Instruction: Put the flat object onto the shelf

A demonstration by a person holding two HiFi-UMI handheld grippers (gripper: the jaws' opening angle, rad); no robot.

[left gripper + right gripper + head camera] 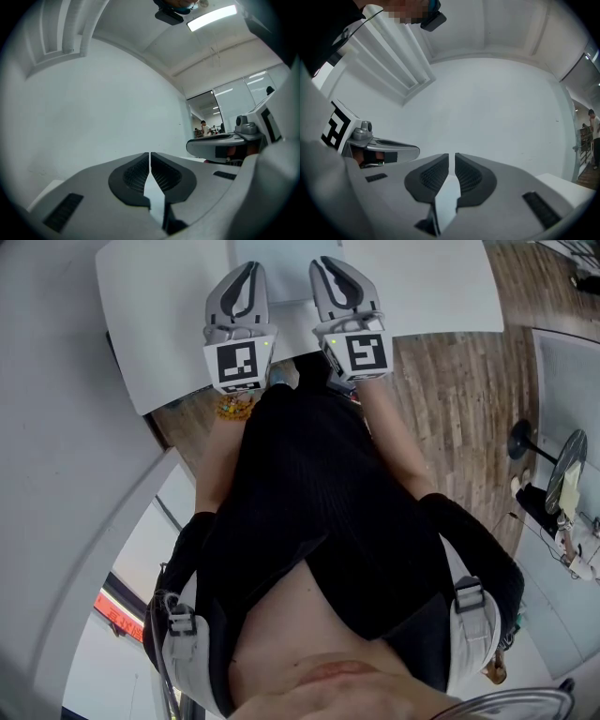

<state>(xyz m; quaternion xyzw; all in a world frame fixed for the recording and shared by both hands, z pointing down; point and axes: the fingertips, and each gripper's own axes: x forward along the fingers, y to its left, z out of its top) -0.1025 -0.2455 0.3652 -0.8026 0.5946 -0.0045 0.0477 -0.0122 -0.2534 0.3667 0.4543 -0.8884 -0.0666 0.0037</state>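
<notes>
Head view: I read the left gripper (247,268) and right gripper (325,262) side by side above the white table (159,315). Both claws are pressed together and pinch nothing. A pale flat panel (286,273) lies on the table's far part, between the tips.

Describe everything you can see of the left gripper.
The left gripper is grey and plastic-looking, its two fingers faced with dark ribbing and shut together with nothing between. A cube with black-and-white square markers sits at its rear. It points forward over the white table toward a plain white wall, beside the right gripper.
</notes>
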